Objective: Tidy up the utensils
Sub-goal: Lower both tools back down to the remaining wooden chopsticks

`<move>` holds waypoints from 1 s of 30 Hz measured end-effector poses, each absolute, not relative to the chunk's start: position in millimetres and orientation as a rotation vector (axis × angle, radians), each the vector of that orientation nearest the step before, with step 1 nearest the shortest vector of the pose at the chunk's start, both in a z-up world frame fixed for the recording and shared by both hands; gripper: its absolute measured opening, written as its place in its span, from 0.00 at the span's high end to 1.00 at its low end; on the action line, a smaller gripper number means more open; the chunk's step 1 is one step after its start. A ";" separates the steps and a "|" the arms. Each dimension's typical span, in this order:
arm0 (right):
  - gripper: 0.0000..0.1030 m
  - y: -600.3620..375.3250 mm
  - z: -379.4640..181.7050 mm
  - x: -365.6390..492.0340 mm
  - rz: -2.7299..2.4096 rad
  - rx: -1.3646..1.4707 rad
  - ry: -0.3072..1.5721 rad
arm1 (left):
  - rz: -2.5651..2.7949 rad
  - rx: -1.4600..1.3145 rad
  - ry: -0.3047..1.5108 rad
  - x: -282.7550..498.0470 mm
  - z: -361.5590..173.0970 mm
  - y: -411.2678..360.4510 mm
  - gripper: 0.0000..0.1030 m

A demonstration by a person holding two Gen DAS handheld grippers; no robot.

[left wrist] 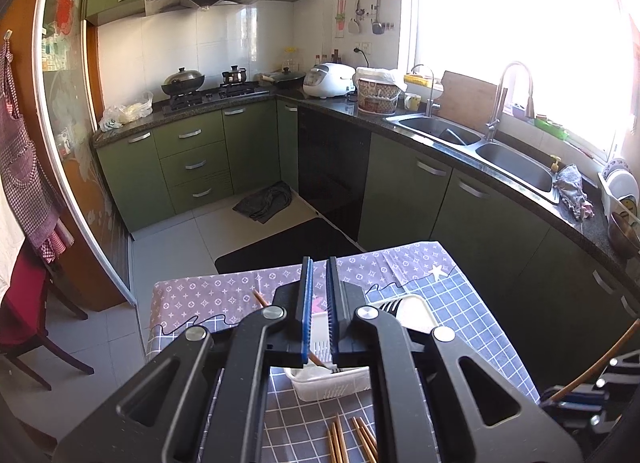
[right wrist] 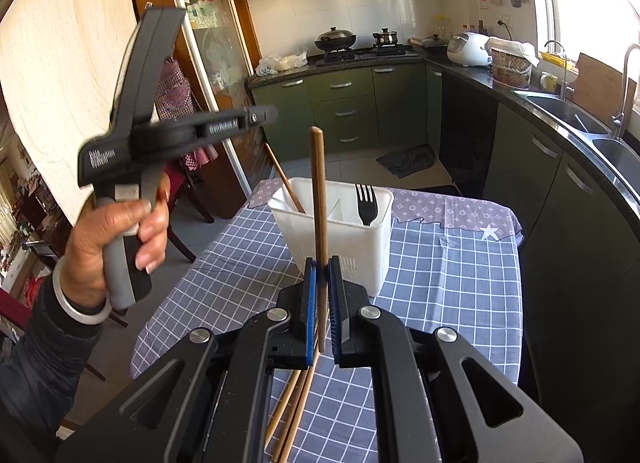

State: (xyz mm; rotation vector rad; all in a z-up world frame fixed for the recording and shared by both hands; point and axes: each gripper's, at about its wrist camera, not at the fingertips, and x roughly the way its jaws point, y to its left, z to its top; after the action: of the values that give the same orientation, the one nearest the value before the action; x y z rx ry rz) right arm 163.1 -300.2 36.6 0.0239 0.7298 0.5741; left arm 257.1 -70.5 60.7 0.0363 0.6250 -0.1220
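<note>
Checked blue-grey cloth covers the table [right wrist: 440, 283], with a mauve patterned strip along its far edge; on it stands the white plastic utensil caddy [right wrist: 360, 239], upright and divided inside, so that each kind of utensil can have its own compartment; a black fork [right wrist: 366, 203] stands tines-up in the right-hand part, and one wooden chopstick [right wrist: 285, 179] leans out of the left-hand part, which suggests chopsticks are meant for that side; more loose chopsticks [right wrist: 294, 407] lie flat on the cloth at the near edge, apparently waiting their turn; the right gripper [right wrist: 322, 263] is clamped on a single chopstick [right wrist: 319, 199], held nearly upright in front of the caddy, a fair angle for lowering it end-first; the left gripper [left wrist: 319, 263] has its blue pads drawn narrow, and a chopstick seems to pass between them near their base, though I cannot tell for sure whether it is pinched or merely behind; from the right wrist view the person's hand [right wrist: 116, 247] holds that gripper raised at the left, above the table; small white lettering on its body is too blurred to read with confidence
</note>
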 end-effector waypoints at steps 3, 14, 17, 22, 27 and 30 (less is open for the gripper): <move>0.93 -305.0 61.5 171.6 0.576 0.062 0.687 | -0.128 0.027 0.645 257.0 52.5 -68.1 0.94; 0.93 -300.8 106.8 258.3 0.444 0.154 0.608 | -0.172 0.008 0.668 212.9 46.3 -53.0 0.93; 0.93 -288.9 81.1 280.7 0.409 0.122 0.658 | -0.179 0.010 0.715 198.8 31.6 -46.8 0.93; 0.93 -273.7 40.7 297.4 0.406 0.089 0.737 | -0.188 0.013 0.794 183.1 8.7 -38.9 0.93; 0.92 -267.7 29.3 294.5 0.423 0.066 0.750 | -0.199 0.004 0.858 176.6 -3.8 -35.9 0.93; 0.90 -272.4 37.7 283.6 0.433 0.060 0.724 | -0.207 0.013 0.890 173.0 -11.7 -39.8 0.90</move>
State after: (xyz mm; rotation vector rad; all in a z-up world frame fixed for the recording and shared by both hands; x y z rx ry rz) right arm 283.6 -272.4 37.7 0.0601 0.7244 0.4331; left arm 173.0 -39.8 -11.7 0.0127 0.8898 -0.2068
